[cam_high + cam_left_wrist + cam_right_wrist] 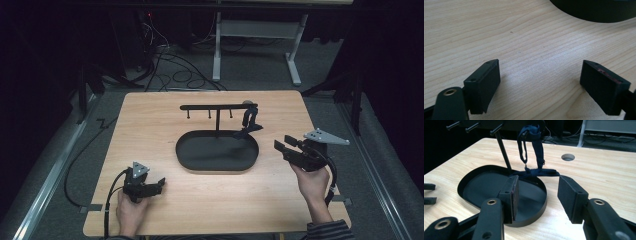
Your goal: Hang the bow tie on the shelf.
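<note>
A black oval tray (192, 161) lies mid-table, with a black post and a cross bar (210, 106) carrying small pegs. A dark blue strap (248, 120) hangs from the bar's right end and trails over the tray rim; the right gripper view shows the strap (534, 147) looped on a peg. My left gripper (161, 184) rests low on the wood at the front left, open, nothing between its jaws (540, 82). My right gripper (280, 145) is held right of the tray, open and empty (537, 195), pointing at the tray and strap.
The wooden table (150, 125) has a round hole (568, 157) near its far edge. Behind it stand a white desk frame (257, 35) and loose cables (175, 70) on the floor. Metal rails (50, 175) flank the table.
</note>
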`<action>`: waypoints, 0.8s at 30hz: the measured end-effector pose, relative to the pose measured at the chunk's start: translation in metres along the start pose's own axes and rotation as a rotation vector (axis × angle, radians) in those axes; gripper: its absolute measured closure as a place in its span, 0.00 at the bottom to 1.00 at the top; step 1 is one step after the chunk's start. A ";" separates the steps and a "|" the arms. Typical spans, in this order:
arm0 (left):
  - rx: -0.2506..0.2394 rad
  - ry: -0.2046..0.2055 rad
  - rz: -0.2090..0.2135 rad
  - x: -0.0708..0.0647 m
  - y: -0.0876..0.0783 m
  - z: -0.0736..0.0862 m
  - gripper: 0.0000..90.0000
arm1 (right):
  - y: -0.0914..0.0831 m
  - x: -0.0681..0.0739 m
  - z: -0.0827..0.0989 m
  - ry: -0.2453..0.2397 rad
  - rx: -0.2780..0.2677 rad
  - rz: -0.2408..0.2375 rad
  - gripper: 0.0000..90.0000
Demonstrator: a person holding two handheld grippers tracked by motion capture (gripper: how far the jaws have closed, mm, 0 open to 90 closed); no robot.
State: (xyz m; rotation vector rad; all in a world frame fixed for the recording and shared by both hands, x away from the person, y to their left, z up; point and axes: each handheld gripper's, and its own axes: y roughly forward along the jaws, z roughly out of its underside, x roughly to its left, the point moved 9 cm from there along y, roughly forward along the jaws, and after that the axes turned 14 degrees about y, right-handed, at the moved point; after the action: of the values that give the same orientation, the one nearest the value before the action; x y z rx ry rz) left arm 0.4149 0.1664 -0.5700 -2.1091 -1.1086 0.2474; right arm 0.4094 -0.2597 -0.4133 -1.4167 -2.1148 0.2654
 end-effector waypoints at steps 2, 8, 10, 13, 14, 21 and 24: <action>0.000 0.000 0.000 0.000 0.000 0.000 0.19 | -0.002 -0.001 0.003 0.002 -0.001 -0.001 0.59; 0.000 0.000 0.000 0.000 0.000 0.000 0.19 | -0.008 -0.005 0.011 0.020 0.001 -0.005 0.59; 0.000 0.000 0.000 0.000 0.000 0.000 0.19 | -0.009 -0.007 0.013 0.018 -0.002 -0.004 0.59; 0.000 0.000 0.000 0.000 0.000 0.000 0.19 | -0.010 -0.010 0.017 0.031 -0.002 -0.009 0.59; 0.000 0.000 0.000 0.000 0.000 0.000 0.19 | -0.011 -0.011 0.018 0.037 -0.002 -0.010 0.59; 0.000 0.000 0.000 0.000 0.000 0.000 0.19 | -0.011 -0.018 0.028 0.057 -0.001 -0.010 0.59; 0.000 0.000 0.000 0.000 0.000 0.000 0.19 | -0.011 -0.020 0.032 0.063 0.000 -0.011 0.59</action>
State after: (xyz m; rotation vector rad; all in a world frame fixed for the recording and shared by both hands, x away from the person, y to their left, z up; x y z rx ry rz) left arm 0.4149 0.1664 -0.5700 -2.1091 -1.1086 0.2476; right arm 0.3887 -0.2777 -0.4413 -1.3953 -2.0709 0.2135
